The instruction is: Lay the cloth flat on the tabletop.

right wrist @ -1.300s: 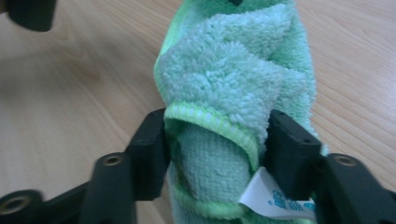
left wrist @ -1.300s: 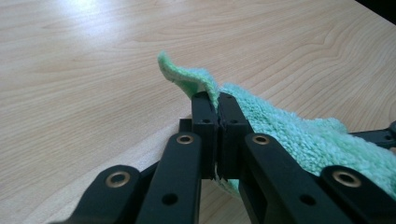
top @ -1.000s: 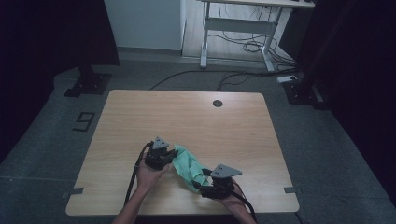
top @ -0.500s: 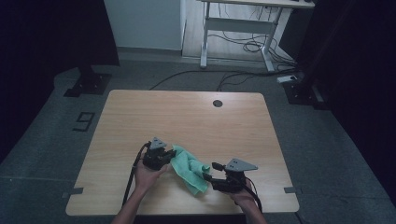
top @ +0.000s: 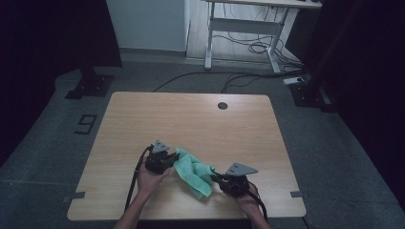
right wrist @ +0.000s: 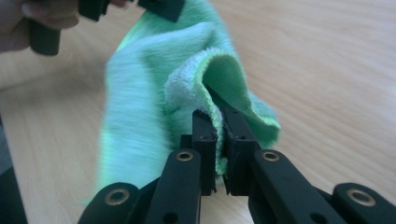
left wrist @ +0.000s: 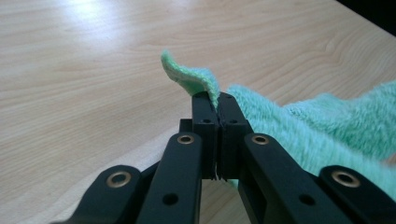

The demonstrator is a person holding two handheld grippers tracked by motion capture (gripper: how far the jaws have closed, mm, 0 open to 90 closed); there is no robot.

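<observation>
A crumpled green cloth point(top: 193, 172) lies on the wooden table point(top: 191, 119) between the two hands. My left gripper point(top: 171, 160) is shut on one corner of the green cloth point(left wrist: 196, 81), which curls up above the pinched jaws point(left wrist: 215, 100). My right gripper point(top: 214, 175) has just been closing, and it now pinches a folded edge of the green cloth point(right wrist: 201, 79) between its pads point(right wrist: 218, 122). In the right gripper view the other hand and its gripper point(right wrist: 93, 9) hold the far end of the cloth.
A round cable hole point(top: 222, 105) sits near the table's far edge. Beyond the table stand a white desk frame point(top: 241, 28) and loose cables on the grey floor. A black stand base point(top: 90, 86) is at the far left.
My right gripper has shifted right and turned toward the cloth, then shut on its edge. The cloth is drawn out between the two grippers. My left gripper has stayed put.
</observation>
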